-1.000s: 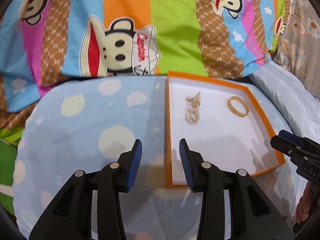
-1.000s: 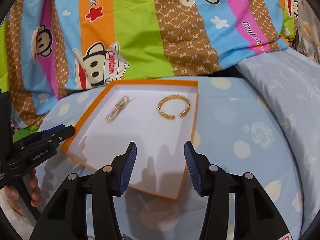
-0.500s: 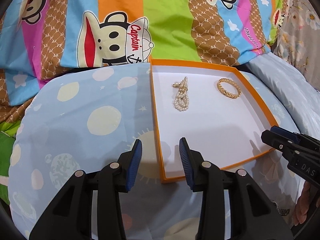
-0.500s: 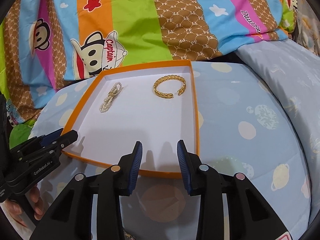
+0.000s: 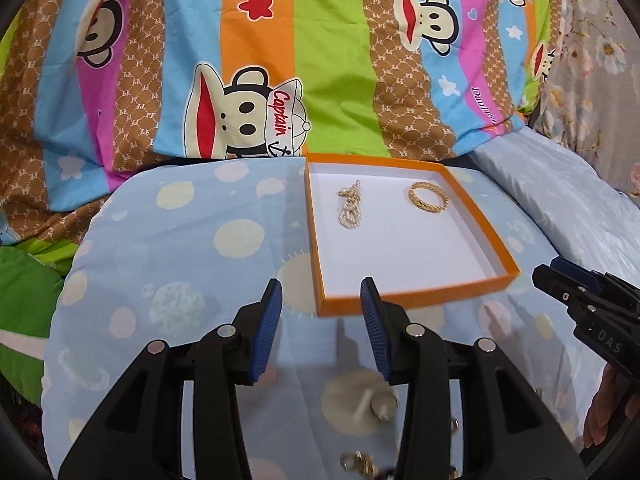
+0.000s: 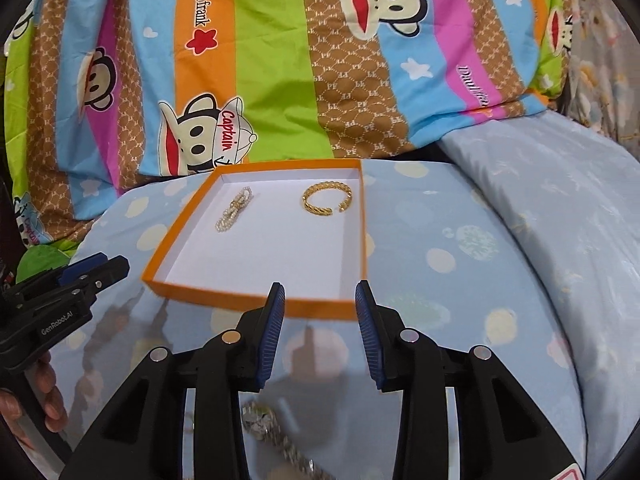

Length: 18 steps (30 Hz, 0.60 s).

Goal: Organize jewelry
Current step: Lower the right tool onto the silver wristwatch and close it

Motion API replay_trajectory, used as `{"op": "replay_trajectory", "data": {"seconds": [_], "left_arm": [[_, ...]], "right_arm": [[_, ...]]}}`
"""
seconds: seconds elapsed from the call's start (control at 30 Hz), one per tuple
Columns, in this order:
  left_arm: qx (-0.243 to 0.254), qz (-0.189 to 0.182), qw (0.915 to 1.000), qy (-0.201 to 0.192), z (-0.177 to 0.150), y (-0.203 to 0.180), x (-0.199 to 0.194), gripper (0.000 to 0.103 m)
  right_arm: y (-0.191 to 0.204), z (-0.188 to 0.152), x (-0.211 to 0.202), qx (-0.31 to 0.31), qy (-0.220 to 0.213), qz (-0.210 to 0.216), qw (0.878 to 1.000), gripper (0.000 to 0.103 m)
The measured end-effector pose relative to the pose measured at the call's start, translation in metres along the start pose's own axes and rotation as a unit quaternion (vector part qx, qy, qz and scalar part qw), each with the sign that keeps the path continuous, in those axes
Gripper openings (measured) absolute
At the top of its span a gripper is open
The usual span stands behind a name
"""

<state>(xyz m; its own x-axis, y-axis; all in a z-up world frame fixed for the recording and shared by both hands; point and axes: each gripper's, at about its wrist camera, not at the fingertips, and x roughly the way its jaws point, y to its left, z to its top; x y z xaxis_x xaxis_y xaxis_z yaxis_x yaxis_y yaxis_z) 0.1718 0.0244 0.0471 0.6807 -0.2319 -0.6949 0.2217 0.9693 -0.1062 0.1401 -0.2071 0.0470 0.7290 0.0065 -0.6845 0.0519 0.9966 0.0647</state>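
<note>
Orange tray [image 6: 256, 300] holds pearl strand [image 6: 235, 210], gold bangle [image 6: 326, 199]; both tools apparently empty.

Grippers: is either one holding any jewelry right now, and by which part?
Nothing is held. The left gripper and right gripper are both open and empty, short of the orange box; the gold bangle lies inside it.

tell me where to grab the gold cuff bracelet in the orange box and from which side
Take the gold cuff bracelet by its braided band on the closed side, opposite the gap. It lies flat on the white floor of the orange box, so come from above with one finger inside the ring and one outside. The right gripper is open and nearer its side of the box; this is a judgement.
</note>
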Motion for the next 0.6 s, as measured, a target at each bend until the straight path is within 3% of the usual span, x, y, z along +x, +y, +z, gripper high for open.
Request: {"op": "replay_trajectory", "data": {"seconds": [0.1, 0.33, 0.43, 0.53, 0.6], "left_arm": [[-0.004, 0.0, 1.0, 0.001, -0.015, -0.001, -0.013, 0.048], [-0.032, -0.01, 0.9993, 0.018, -0.059, 0.005, -0.039, 0.051], [-0.035, -0.012, 0.999, 0.027, -0.078, 0.004, -0.046, 0.051], [-0.036, -0.018, 0.9984, 0.039, -0.094, 0.003, -0.048, 0.051], [-0.036, -0.018, 0.9983, 0.043, -0.1, 0.002, -0.048, 0.051]], "right_arm": [[0.002, -0.021, -0.014, -0.012, 0.006, -0.005, 1.0, 0.036], [0.007, -0.065, -0.019, -0.016, 0.033, 0.008, 0.999, 0.038], [0.01, -0.074, -0.017, -0.02, 0.037, 0.009, 0.999, 0.039], [0.014, -0.078, -0.014, -0.026, 0.037, 0.01, 0.999, 0.049], [0.016, -0.078, -0.011, -0.032, 0.037, 0.009, 0.999, 0.05]]}}
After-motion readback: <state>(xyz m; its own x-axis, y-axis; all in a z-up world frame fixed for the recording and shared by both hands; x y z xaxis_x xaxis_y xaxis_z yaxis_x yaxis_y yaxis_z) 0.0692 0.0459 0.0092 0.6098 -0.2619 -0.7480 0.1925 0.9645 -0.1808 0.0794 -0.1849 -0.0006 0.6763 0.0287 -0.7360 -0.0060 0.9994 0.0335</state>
